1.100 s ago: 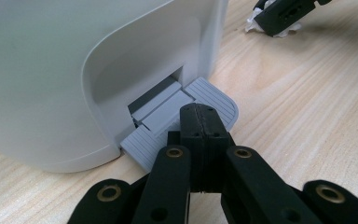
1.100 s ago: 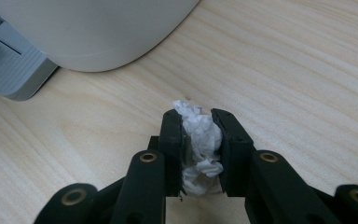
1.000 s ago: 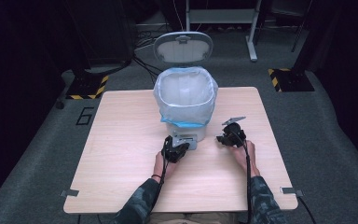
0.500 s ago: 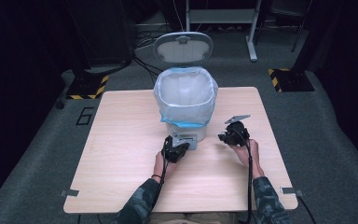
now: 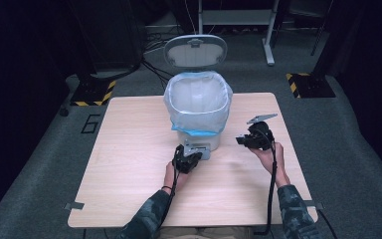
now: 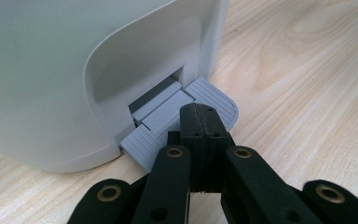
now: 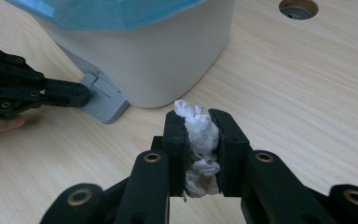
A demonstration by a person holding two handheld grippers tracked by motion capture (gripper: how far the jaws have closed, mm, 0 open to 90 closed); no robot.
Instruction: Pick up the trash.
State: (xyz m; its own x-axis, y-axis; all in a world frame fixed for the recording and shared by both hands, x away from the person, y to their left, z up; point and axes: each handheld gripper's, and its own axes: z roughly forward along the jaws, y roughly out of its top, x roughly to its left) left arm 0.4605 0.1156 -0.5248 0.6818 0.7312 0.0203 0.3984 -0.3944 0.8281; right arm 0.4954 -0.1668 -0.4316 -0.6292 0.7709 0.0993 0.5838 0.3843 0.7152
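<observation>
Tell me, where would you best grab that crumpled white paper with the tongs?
Across its middle, as the right tongs do now: the crumpled white paper is soft and squashes flat between the two pads, so come from either side of the wad, leaving a tuft poking out past the tips.

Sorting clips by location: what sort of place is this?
Probably a lab or recording studio, not a home: dark curtains surround a lone light wooden table, with yellow-black hazard-taped stand bases on grey carpet.
</observation>
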